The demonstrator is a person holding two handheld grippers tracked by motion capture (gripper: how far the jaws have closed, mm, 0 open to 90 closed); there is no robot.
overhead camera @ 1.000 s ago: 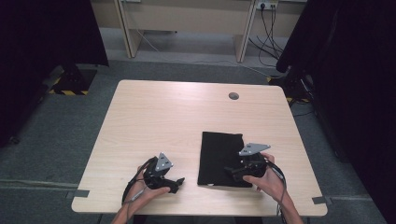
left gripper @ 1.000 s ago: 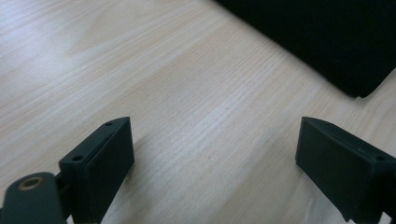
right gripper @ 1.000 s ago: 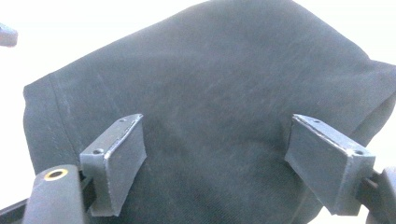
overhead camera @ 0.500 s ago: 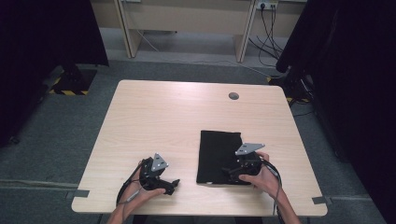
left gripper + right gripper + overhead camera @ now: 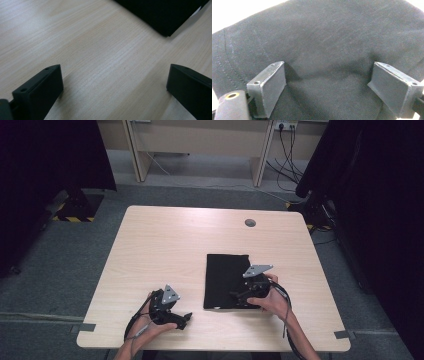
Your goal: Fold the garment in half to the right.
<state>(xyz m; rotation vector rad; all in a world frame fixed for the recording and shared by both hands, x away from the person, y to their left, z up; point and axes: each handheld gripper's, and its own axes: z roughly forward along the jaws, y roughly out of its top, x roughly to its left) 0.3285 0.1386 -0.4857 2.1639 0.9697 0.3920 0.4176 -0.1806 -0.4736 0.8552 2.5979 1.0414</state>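
A black folded cloth [image 5: 225,275] lies flat on the right half of the light wooden table [image 5: 170,245]. My right gripper [image 5: 236,296] is over the cloth's near right part. In the right gripper view its jaws stand wide apart low over the dark fabric [image 5: 324,32], with the right gripper [image 5: 327,70] open after just widening. My left gripper [image 5: 185,319] rests near the table's front edge, left of the cloth. Its jaws have just been opening and the left gripper [image 5: 114,72] frames bare wood [image 5: 75,37], with a corner of the cloth [image 5: 160,12] farther off.
A round cable hole [image 5: 250,222] sits near the table's far edge. Dark curtains hang at both sides, and desk legs with cables [image 5: 285,150] stand behind. Grey tape [image 5: 86,327] marks the floor at the front left corner.
My right gripper has shifted left over the cloth's near part, and the cloth sits slightly further left. Both grippers' jaws stand a little wider. The left hand has stayed put.
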